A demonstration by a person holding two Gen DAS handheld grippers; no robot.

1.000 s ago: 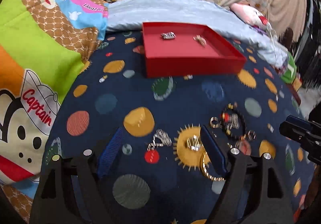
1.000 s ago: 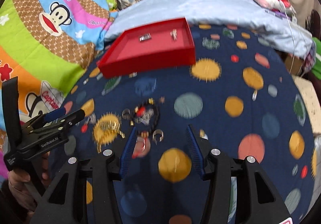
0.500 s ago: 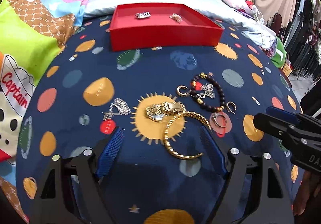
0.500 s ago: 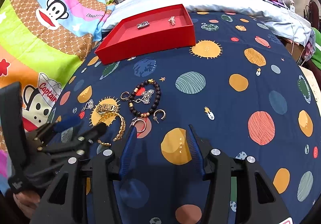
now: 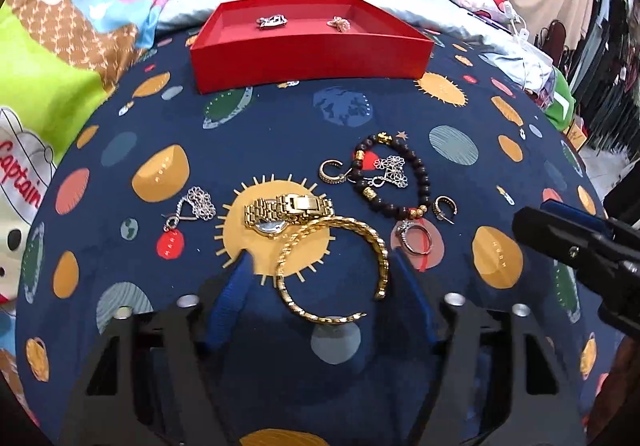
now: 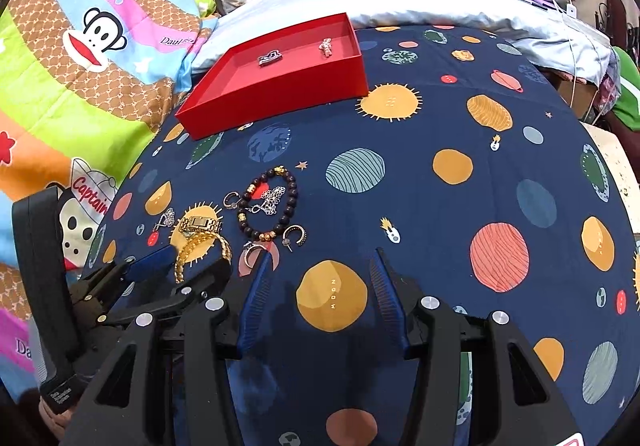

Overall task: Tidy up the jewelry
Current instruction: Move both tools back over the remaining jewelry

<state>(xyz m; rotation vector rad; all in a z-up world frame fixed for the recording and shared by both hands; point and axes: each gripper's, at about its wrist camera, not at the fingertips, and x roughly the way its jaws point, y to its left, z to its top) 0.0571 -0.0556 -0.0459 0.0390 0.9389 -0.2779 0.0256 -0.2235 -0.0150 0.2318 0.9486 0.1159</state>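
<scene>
The gold bangle [image 5: 334,270] lies flat on the navy planet-print bedspread [image 5: 400,118], an open C whose gap faces the near right, toward the camera in the left wrist view; its far arc overlaps the yellow sun print and reaches up to the gold watch [image 5: 286,212], which lies just behind it with its band folded and its long axis running left to right. The left gripper [image 5: 324,286] is low over the cloth with its blue fingers [image 5: 230,298] spread wide apart, one on each side of the bangle; the jaws are released and whether either pad touches the bangle cannot be told. In the right wrist view that gripper [image 6: 180,270] reaches in from the left edge, pointing toward the bangle [image 6: 204,250]. To the right of the watch sits the dark beaded bracelet [image 5: 394,176], a loop with a silver flower chain [image 5: 392,170] lying inside it; a small hoop earring [image 5: 332,171] is just left of it, another hoop earring [image 5: 445,208] just right, and a silver ring [image 5: 414,236] lies near its closest edge. A silver chain piece [image 5: 192,206] lies apart to the left of the watch. The right gripper [image 6: 324,286] hovers over the bedspread with its jaws released and nothing between them, its left finger [image 6: 256,298] close to the ring [image 6: 254,248]. Well beyond the pile, the red tray [image 5: 308,58] sits with its long side facing the camera, holding a silver item [image 5: 272,21] and a small pinkish item [image 5: 338,23] near its far wall
</scene>
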